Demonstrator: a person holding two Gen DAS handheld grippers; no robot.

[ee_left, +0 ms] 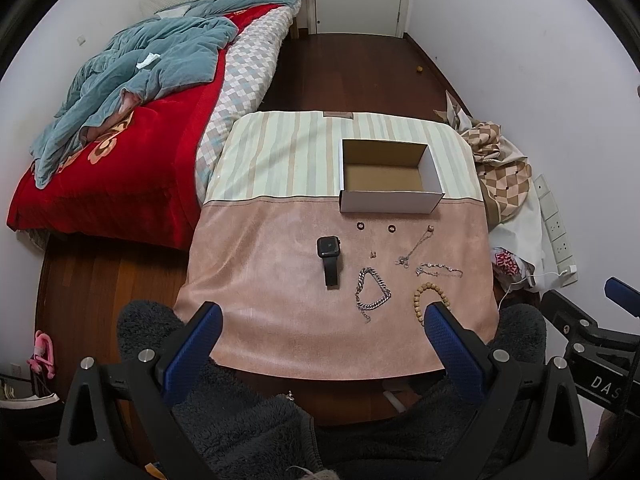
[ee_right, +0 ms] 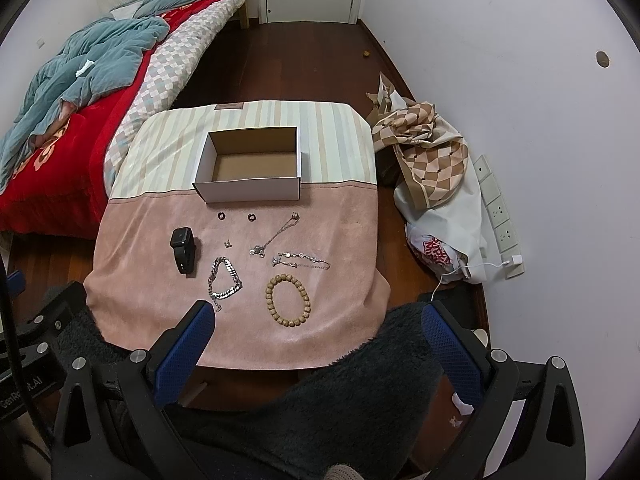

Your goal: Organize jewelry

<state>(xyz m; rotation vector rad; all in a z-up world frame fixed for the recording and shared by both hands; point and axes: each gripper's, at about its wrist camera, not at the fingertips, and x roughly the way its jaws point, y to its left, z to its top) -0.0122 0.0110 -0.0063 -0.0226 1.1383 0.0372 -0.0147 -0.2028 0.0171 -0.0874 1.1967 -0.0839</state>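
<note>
Cardboard box [ee_right: 250, 168] stands open near the table's [ee_right: 340, 320] far edge. Before it lie two rings [ee_right: 235, 216], a watch [ee_right: 183, 249], a chain [ee_right: 224, 278], thin bracelets [ee_right: 300, 260] and beads [ee_right: 287, 300]. Left gripper [ee_left: 324, 320] and right gripper [ee_right: 320, 320] hover at the near edge, jaws wide apart, holding nothing.

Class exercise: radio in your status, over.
Left gripper, right gripper open, empty. Cardboard box empty; watch, bead bracelet on cloth. Nothing blocking.

The box [ee_right: 252, 172] sits behind the rings [ee_right: 251, 217], with the watch [ee_right: 183, 248] left of the bead bracelet [ee_right: 287, 300].
</note>
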